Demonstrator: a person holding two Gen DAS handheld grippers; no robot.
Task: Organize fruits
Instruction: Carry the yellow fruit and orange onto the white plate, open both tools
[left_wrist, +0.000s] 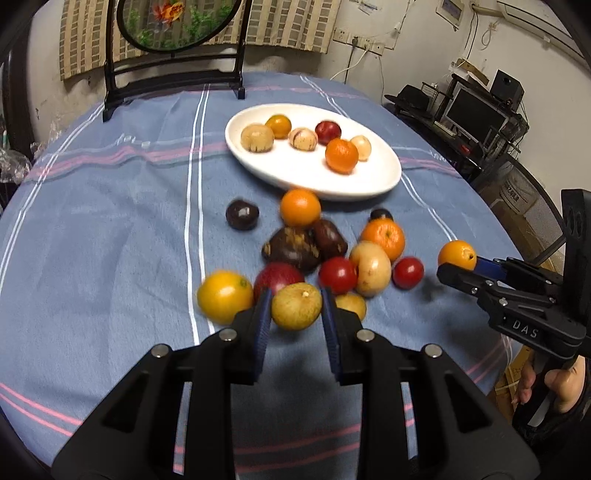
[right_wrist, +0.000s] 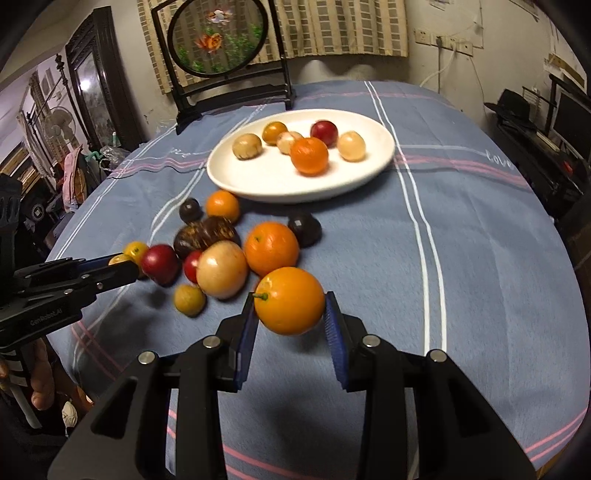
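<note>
The left gripper (left_wrist: 296, 312) is pinched on a yellow-green fruit (left_wrist: 296, 305), its blue pads pressing both sides, and the fruit looks lifted clear of the blue striped tablecloth (left_wrist: 110, 229), though the blur makes that hard to be sure of. The right gripper (right_wrist: 290, 314) is clamped on an orange fruit (right_wrist: 290, 301) with a short green stem at its left; from the left wrist view the same fruit sits at the tips of that gripper off to the right, above the cloth.

The white plate (right_wrist: 258, 184) lies farther back on the table, near the black stand of a round decorated screen (right_wrist: 221, 37). It carries six fruits: two pale brownish ones, a small yellow-orange one, a red one, a bright orange one and a pale cream one.

Between the plate and the grippers a loose heap of fruit (left_wrist: 325, 254) rests on the cloth (oranges, dark brown and near-black ones, red ones, a pale tan one, a yellow one), many touching each other. One dark round fruit (left_wrist: 242, 215) sits slightly apart at the left of the heap
</note>
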